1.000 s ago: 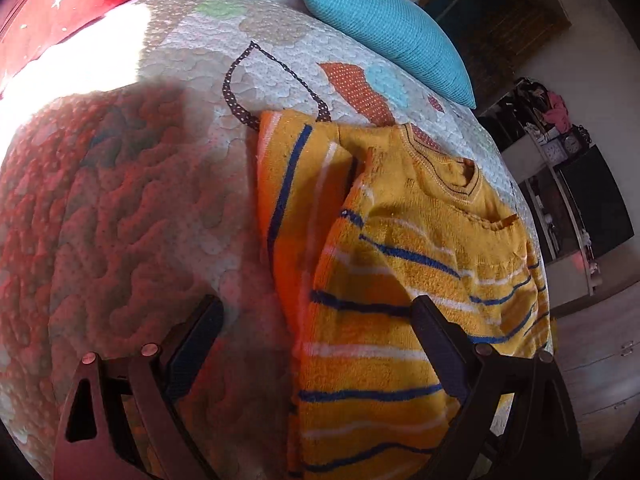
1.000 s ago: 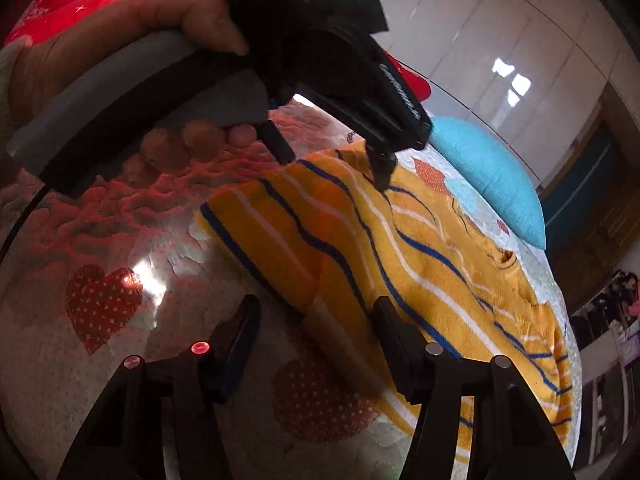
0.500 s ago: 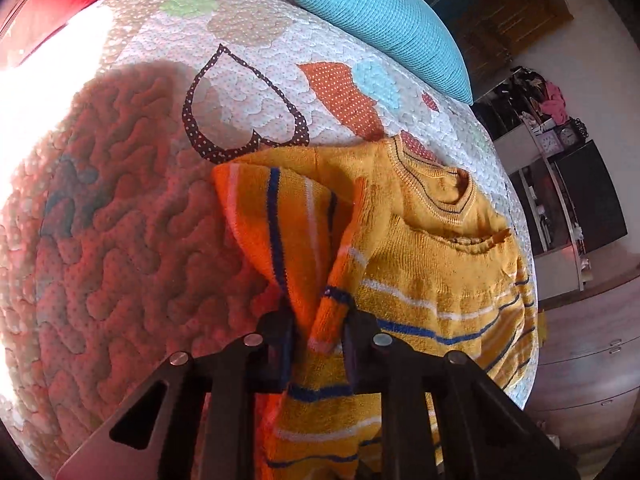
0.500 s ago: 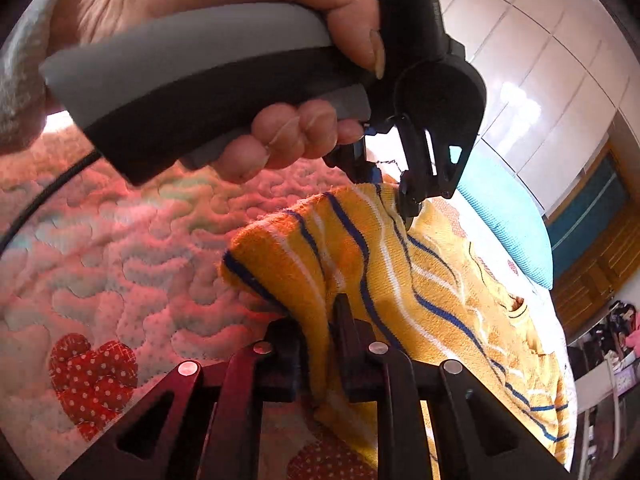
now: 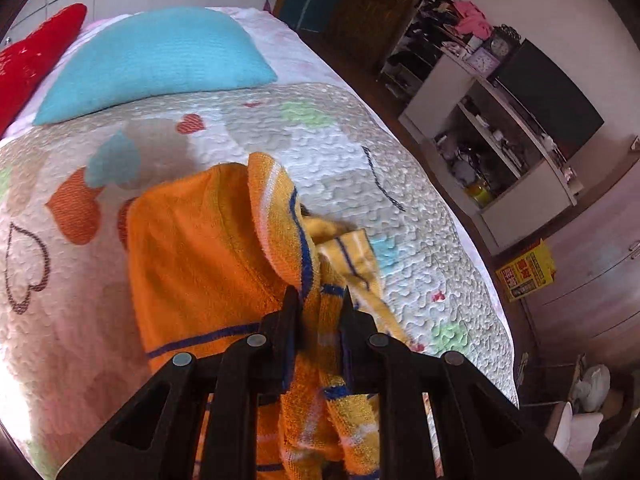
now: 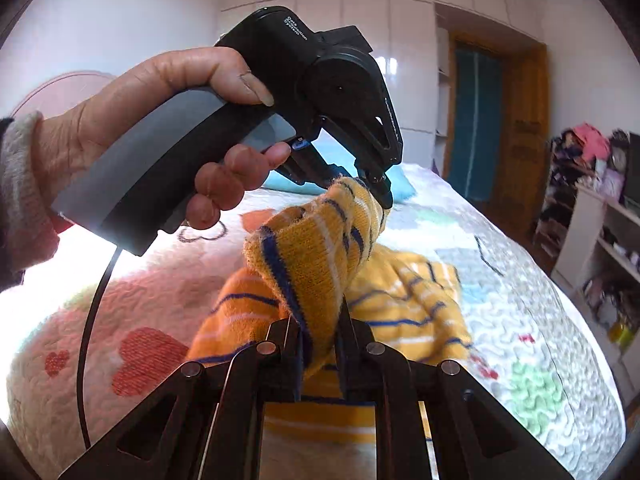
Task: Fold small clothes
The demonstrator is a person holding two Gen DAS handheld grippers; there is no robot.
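Observation:
A small yellow-orange knit sweater (image 5: 208,256) with blue and white stripes lies partly on the quilted bed (image 5: 328,160), one edge lifted and folded over the rest. My left gripper (image 5: 318,300) is shut on that lifted edge, cloth bunched between its black fingers. In the right wrist view my right gripper (image 6: 320,320) is shut on the same raised edge of the sweater (image 6: 316,248) nearer the camera. The left gripper (image 6: 374,182) shows there too, held by a hand (image 6: 160,120) and pinching the cloth a little farther along. The rest of the sweater stays flat on the quilt.
A turquoise pillow (image 5: 156,60) and a red cushion (image 5: 32,56) lie at the head of the bed. A white shelf unit (image 5: 500,140) with clutter and a dark screen stands beside the bed on the right. A wooden door (image 6: 496,128) is behind.
Both grippers closed on the sweater's near edge, then lifted it and swung it across over the rest of the garment. The views turned toward the shelf side of the room.

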